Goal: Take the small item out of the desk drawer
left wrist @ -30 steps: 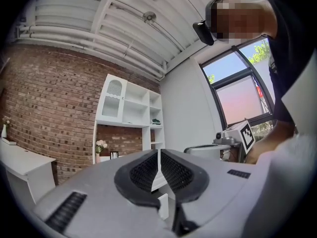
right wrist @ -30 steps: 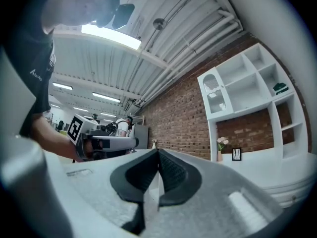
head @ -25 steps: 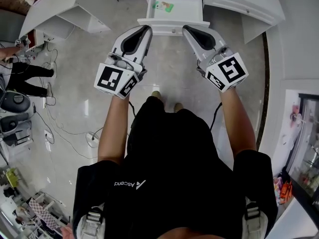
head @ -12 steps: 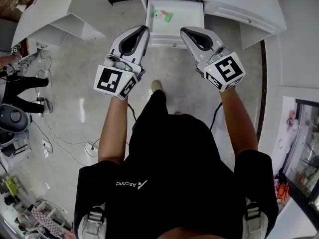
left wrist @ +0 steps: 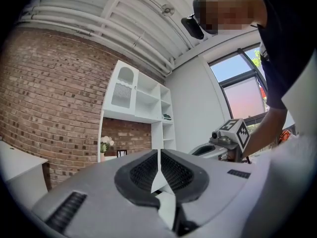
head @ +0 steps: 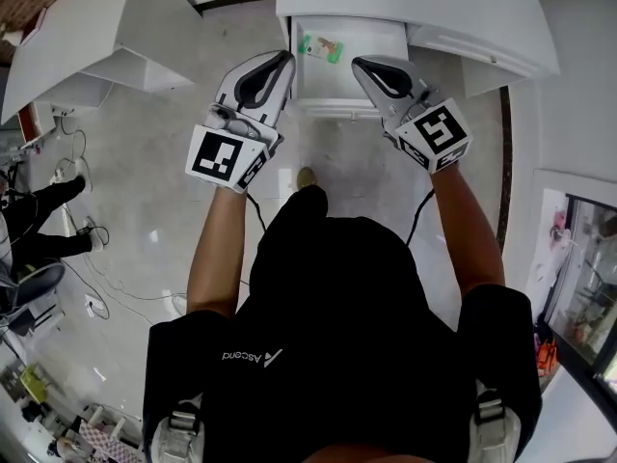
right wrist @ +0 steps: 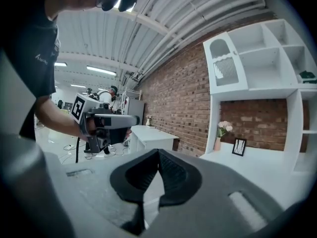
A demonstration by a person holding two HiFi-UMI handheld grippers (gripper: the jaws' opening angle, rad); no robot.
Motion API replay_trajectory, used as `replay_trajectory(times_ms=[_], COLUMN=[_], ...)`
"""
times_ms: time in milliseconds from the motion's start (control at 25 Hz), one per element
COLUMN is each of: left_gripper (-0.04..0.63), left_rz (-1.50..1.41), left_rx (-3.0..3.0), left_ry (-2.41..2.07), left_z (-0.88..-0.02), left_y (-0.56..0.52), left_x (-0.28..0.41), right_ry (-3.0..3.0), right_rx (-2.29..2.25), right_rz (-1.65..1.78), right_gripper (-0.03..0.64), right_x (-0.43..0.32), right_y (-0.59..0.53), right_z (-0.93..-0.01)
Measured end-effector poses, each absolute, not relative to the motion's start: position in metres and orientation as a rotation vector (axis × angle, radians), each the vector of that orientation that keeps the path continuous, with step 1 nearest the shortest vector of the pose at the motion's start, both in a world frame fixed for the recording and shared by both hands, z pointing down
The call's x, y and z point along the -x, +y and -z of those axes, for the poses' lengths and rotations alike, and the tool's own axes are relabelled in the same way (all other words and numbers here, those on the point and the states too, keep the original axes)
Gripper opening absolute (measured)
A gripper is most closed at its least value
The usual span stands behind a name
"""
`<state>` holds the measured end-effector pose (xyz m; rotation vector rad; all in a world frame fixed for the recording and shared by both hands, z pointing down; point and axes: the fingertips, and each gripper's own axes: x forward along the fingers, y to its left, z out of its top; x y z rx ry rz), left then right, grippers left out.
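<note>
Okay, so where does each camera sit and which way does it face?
Head view: on the head, looking down at the open drawer and small item; shows torso, arms, left gripper, right gripper.
Left gripper view: on that gripper, facing brick wall past shut jaws; shows the right arm.
Right gripper view: likewise; shows the left arm.
Both gripper views share the white shelves.

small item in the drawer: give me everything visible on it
The small item is a flat green-and-white packet with a brownish spot; its print is too small to read. It lies slightly skewed on the floor of the open white drawer, in the back left part in the head view. Nothing else touches it.
</note>
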<state>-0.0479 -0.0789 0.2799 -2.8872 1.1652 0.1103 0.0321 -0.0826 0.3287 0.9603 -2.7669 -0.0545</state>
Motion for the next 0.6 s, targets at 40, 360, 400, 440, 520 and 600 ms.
replay_trajectory(times_ms=[40, 360, 400, 440, 520, 600], left_gripper=[0.015, 0.015, 0.015, 0.015, 0.015, 0.015], left_rz=[-0.108, -0.114, -0.114, -0.112, -0.11, -0.112], left_rx=[2.895, 2.941, 2.944, 2.946, 2.942, 2.939], left_ry=[1.152, 1.083, 1.081, 1.082, 1.088, 1.105], left_z=[-0.283, -0.305, -0.308, -0.311, -0.317, -0.323], left_y=[-0.088, -0.144, -0.149, -0.154, -0.164, -0.175], left_x=[0.052, 0.07, 0.071, 0.072, 0.073, 0.075], right_ry=[-2.756, -2.656, -2.636, -2.615, -2.576, -2.545], right_rx=[-0.958, -0.957, -0.948, -0.935, -0.902, -0.867], right_rz=[0.052, 0.025, 0.021, 0.016, 0.001, -0.017], right_gripper=[0.002, 0.003, 0.003, 0.003, 0.019, 0.025], right_x=[-0.027, 0.001, 0.002, 0.003, 0.003, 0.003], right_y=[-0.092, -0.152, -0.157, -0.162, -0.173, -0.183], right_z=[-0.332, -0.369, -0.376, -0.384, -0.399, -0.414])
